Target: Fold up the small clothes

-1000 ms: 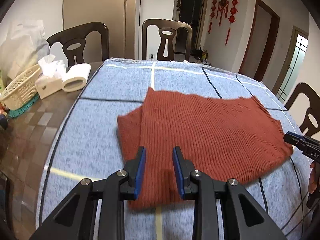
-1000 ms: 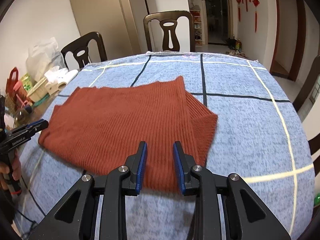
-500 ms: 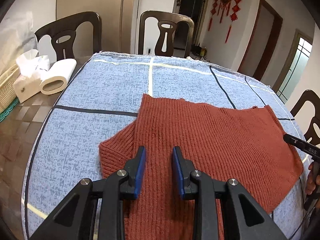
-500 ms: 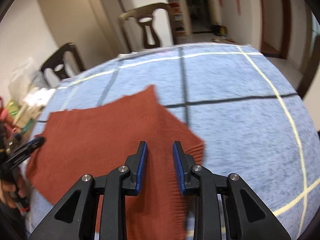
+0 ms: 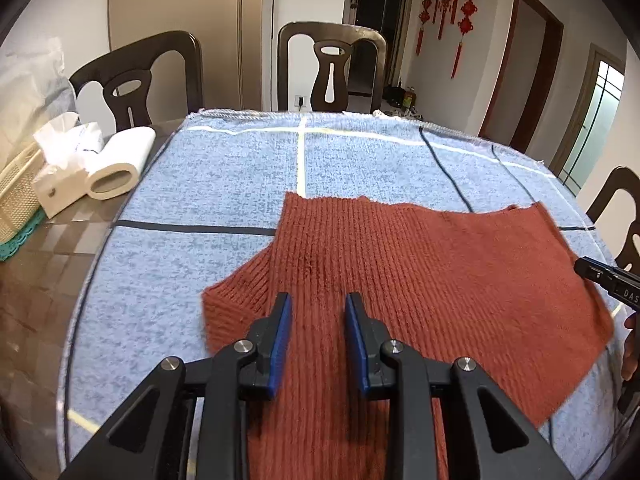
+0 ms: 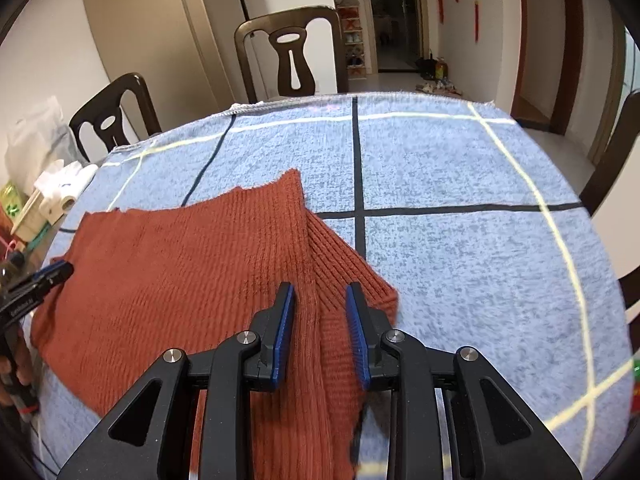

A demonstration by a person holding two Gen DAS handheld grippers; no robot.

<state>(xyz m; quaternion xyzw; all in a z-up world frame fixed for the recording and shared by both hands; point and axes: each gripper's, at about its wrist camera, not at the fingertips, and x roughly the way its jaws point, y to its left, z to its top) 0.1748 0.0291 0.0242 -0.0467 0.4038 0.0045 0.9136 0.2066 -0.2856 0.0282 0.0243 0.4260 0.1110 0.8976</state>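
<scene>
A rust-red ribbed knit garment [image 5: 420,264] lies flat on the blue checked tablecloth [image 5: 224,184]; it also shows in the right wrist view [image 6: 192,264]. My left gripper [image 5: 316,316] is open, its blue pads over the garment's left part, near a sleeve that sticks out to the left. My right gripper [image 6: 320,308] is open over the garment's right edge, where a folded sleeve layer lies. Each gripper shows at the edge of the other's view: the right one [image 5: 608,280], the left one [image 6: 36,284].
Dark wooden chairs [image 5: 332,68] stand around the table. At the left edge are a tissue box [image 5: 64,176], a paper roll [image 5: 120,164] and a cream basket [image 5: 16,196] on bare tabletop. Another chair [image 5: 624,216] stands at the right.
Both grippers have moved forward over the garment, from its near edge to above its sleeve areas. The garment lies as before. Both stay open.
</scene>
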